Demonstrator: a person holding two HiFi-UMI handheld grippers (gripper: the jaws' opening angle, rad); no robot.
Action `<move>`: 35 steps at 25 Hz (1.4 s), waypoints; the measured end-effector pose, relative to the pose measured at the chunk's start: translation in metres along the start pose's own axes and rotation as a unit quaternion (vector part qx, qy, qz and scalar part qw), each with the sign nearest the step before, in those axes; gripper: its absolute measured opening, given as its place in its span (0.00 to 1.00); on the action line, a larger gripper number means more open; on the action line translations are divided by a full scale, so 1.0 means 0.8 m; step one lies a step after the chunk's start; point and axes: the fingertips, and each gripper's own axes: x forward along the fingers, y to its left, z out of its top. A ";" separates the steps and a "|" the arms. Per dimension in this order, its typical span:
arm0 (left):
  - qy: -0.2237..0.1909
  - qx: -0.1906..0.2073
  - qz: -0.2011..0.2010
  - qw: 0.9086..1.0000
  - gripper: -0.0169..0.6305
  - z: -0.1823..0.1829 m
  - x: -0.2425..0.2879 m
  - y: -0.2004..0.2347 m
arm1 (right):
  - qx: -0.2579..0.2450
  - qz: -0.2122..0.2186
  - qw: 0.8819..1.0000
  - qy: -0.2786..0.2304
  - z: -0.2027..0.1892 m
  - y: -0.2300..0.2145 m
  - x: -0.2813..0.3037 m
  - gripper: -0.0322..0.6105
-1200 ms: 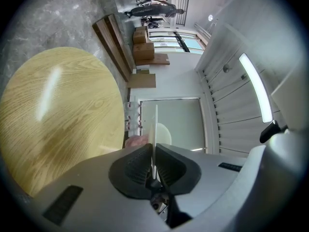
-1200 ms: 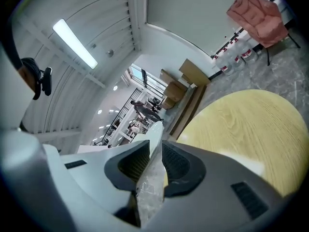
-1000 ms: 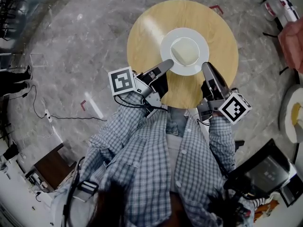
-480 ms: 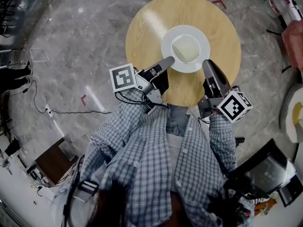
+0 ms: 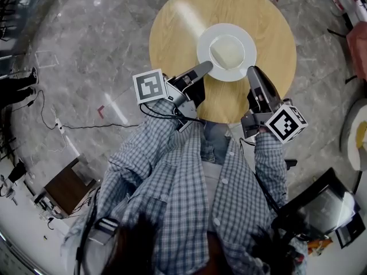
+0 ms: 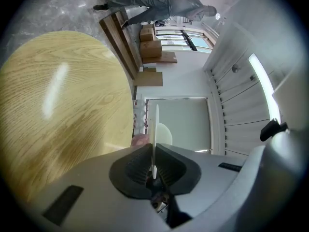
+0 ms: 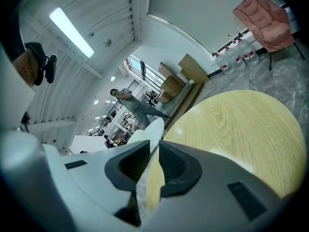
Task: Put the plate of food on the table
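Over the round bench (image 5: 172, 33), the head view shows a plate (image 5: 205, 39) of food (image 5: 226, 51) held between left claw (image 5: 203, 69) and right claw (image 5: 252, 73). Left gripper view: jaws clench its rim, a person (image 6: 159, 6) stands beyond. Right gripper view: jaws pinch the opposite rim, with a pink chair (image 7: 268, 18) behind.

You had nothing to read here: no words, brand names or numbers showed on anything in view. The nearest things to signs were the black-and-white square patterns on the left cube (image 5: 150, 86) of your left gripper (image 5: 205, 67) and the right cube (image 5: 285, 124) of your right gripper (image 5: 252, 71), and they spelled nothing.
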 end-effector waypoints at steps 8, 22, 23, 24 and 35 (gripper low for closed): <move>-0.003 -0.003 0.007 1.000 0.06 0.001 -0.002 0.011 | 0.000 -0.010 1.000 0.013 -0.012 -0.009 0.005 0.15; 0.020 -0.006 0.034 0.999 0.06 -0.016 0.009 0.074 | 0.028 -0.044 0.998 0.028 -0.053 -0.067 -0.001 0.15; 0.022 -0.005 0.039 0.999 0.06 -0.017 0.011 0.081 | 0.029 -0.045 0.998 0.031 -0.056 -0.073 -0.001 0.15; 0.026 -0.004 0.044 0.999 0.06 -0.018 0.013 0.088 | 0.029 -0.048 0.998 0.034 -0.059 -0.078 -0.002 0.15; 0.039 -0.023 0.080 0.996 0.06 -0.021 0.029 0.156 | 0.035 -0.077 0.995 0.055 -0.086 -0.135 0.009 0.15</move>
